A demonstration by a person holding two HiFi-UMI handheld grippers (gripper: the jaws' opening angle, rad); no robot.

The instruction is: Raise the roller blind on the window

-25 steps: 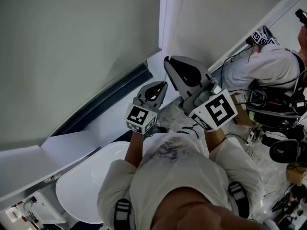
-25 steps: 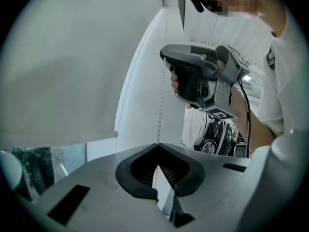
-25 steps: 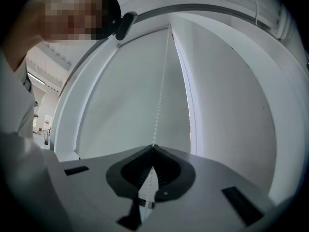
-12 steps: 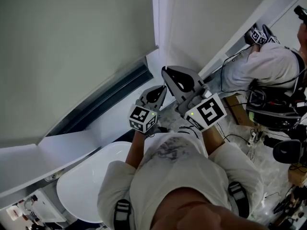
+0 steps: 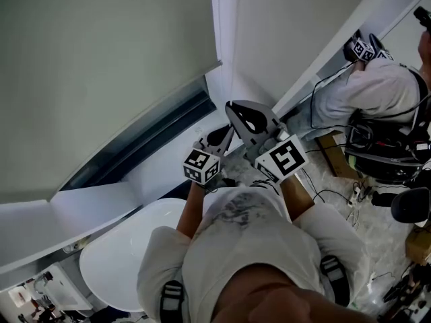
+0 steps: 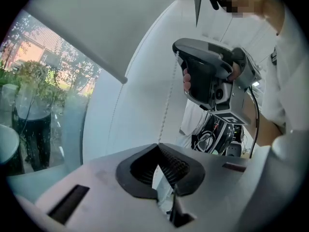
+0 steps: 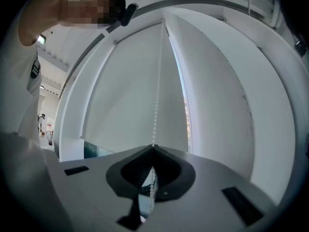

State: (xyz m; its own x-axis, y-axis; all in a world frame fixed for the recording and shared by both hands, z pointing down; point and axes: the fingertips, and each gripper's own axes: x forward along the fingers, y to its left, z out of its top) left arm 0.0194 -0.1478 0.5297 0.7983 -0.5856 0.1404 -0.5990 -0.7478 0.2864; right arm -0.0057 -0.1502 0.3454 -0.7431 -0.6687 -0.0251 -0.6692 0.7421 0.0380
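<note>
Both tools are on the bead chain (image 7: 156, 105) right now. Your right gripper (image 7: 153, 147) is clenched on it, jaws pressed together, and the beads rise straight from the tips toward the top of the window. Your left gripper (image 6: 158, 145) is clamped on the chain too: its jaws are closed, and the beads run up out of the tips to the right gripper, which sits higher and a little to the right.

From your head camera the two tools are close together just beyond your chest. The left one is lower and nearer you, the right one above it, and both are aimed at the white frame post (image 5: 225, 19).

The roller blind (image 5: 101, 66) hangs to your left and covers most of the window. Its bottom edge stops short of the sill (image 5: 81, 210), leaving a dark strip of glass (image 5: 145, 143) bare. Through that glass, the left gripper view catches trees and houses outside.

Over at the far right there's another person (image 5: 377, 89) in a white shirt, with cables and gear beside them.
</note>
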